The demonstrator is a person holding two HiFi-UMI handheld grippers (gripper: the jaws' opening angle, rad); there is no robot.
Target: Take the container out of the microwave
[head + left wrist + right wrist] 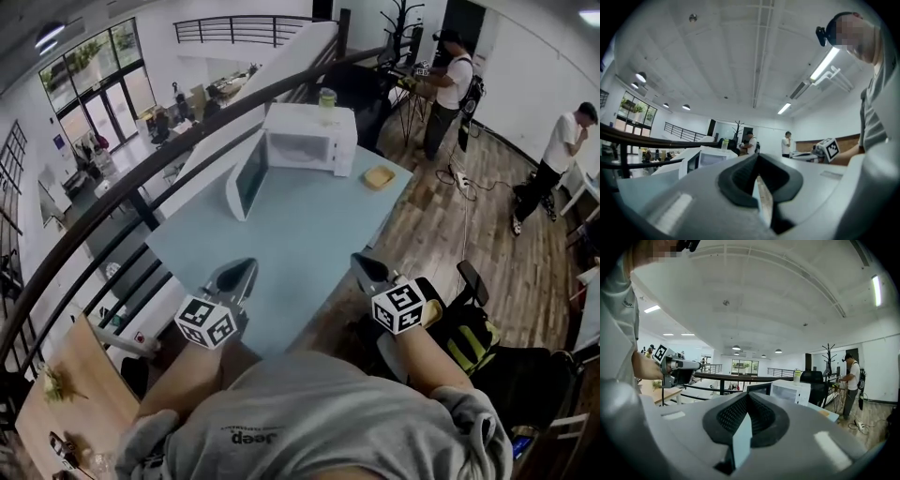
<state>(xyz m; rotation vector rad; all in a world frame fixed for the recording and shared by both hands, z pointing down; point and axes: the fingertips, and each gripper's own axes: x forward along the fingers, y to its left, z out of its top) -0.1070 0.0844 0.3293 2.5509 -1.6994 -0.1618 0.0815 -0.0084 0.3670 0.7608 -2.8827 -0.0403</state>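
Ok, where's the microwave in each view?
Head view: microwave upper centre, door open.
Left gripper view: microwave left of centre, above the jaws.
Right gripper view: microwave just right of centre.
Shared landmark: coat stand, beyond the microwave to its right.

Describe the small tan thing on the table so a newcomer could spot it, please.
On the pale blue table, a white microwave stands at the far end, door open. Just right of it lies the flat tan thing: the only loose item on the tabletop, whereas the greenish jar stands atop the microwave.
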